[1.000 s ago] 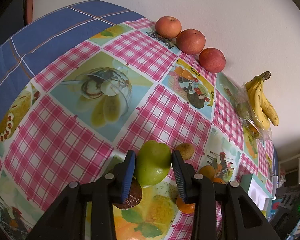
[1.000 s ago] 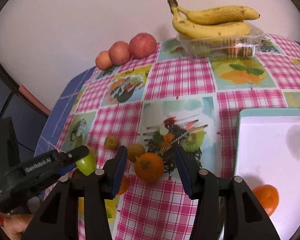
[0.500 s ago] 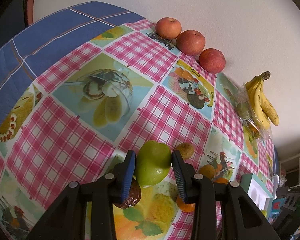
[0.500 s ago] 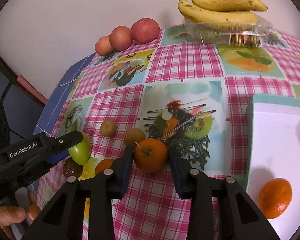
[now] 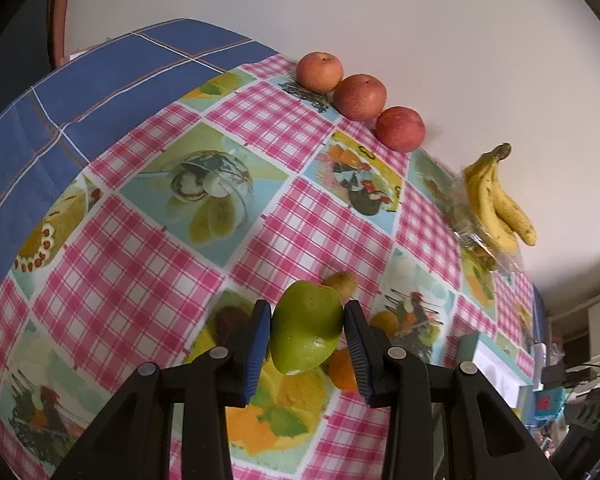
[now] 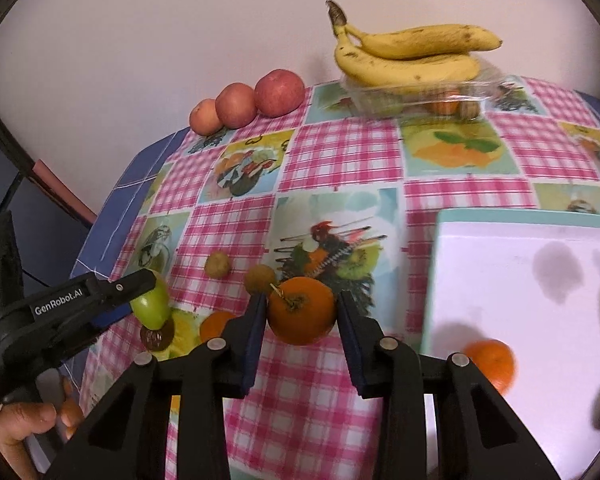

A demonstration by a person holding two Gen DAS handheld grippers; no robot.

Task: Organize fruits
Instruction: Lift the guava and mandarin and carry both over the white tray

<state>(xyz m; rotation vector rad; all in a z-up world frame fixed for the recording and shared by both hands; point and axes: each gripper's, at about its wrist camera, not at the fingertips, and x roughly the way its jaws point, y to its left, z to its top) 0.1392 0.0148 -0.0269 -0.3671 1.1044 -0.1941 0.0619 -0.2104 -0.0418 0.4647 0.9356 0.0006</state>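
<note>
Between each claw's pads: left claw [image 5: 306,334] grips green apple [image 5: 306,328], right claw [image 6: 301,312] grips orange [image 6: 301,310].

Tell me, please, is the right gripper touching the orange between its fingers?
Touching: the right wrist view shows the right gripper with both pads pressed against the orange.

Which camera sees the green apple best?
The left wrist view shows it best: the green apple sits big and centred, pinched between the left gripper fingers. In the right wrist view it is small and off at the left edge, partly hidden behind that gripper.
</note>
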